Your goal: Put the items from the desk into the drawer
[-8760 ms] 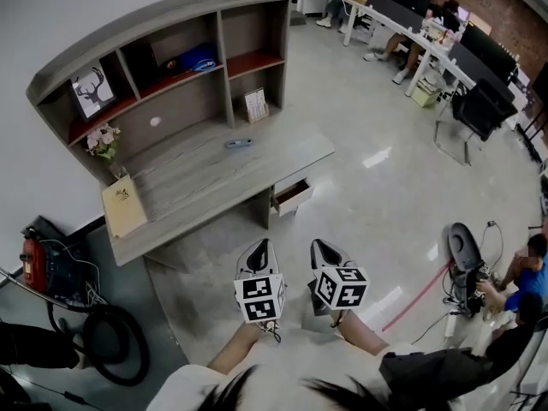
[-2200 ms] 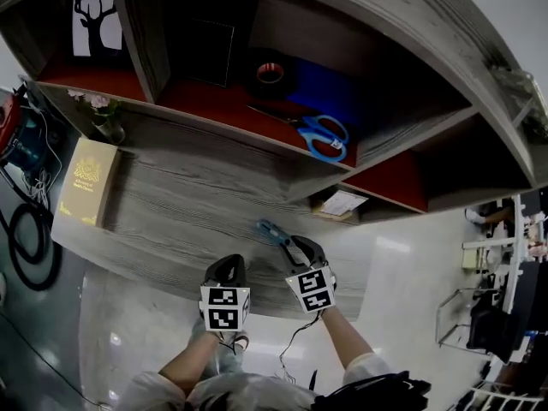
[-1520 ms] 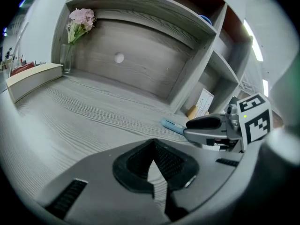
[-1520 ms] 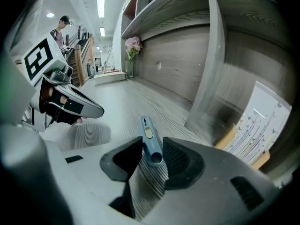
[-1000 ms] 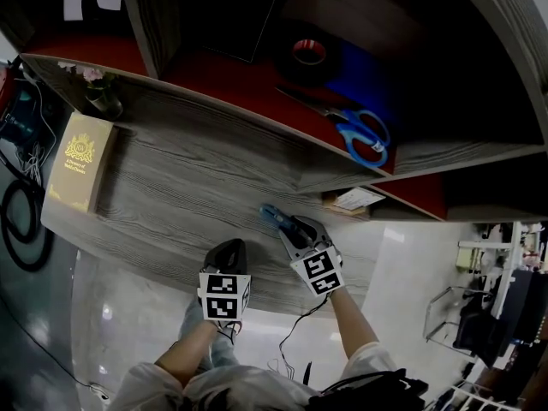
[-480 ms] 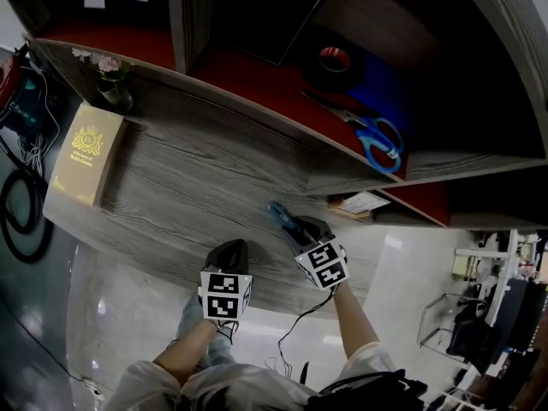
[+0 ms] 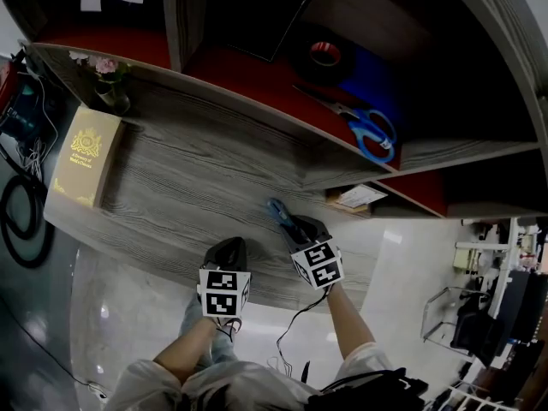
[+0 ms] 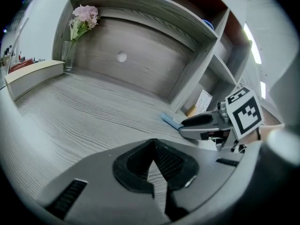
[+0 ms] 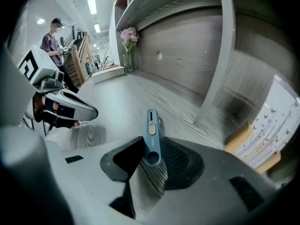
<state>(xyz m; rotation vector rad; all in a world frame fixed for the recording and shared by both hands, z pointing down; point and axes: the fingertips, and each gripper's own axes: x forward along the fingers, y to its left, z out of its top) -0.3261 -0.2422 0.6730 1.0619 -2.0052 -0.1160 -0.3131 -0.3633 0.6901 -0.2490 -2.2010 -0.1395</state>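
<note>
A blue utility knife (image 7: 277, 211) sticks out ahead of my right gripper (image 7: 295, 228) over the grey wooden desk (image 7: 188, 187), near its right end. In the right gripper view the knife (image 9: 151, 130) runs lengthwise between the jaws, and my right gripper (image 9: 151, 161) is shut on its near end. My left gripper (image 7: 227, 248) hovers at the desk's front edge, left of the right one. Its jaws (image 8: 152, 161) are shut on nothing, with only a sliver of desk showing between them. From the left gripper view, the knife (image 8: 171, 122) pokes out past the right gripper (image 8: 201, 123). No drawer is in view.
A cream book (image 7: 79, 154) and a vase of pink flowers (image 7: 103, 88) stand at the desk's left end. Blue scissors (image 7: 368, 131) and a tape roll (image 7: 324, 54) lie on the red shelf above. A small card calendar (image 7: 355, 198) sits in the right cubby, beside an upright divider (image 9: 220, 55).
Over the last seconds the view closed in on the desk and my right gripper reached the knife. In the last half second both grippers hardly moved; the right one shifted slightly left.
</note>
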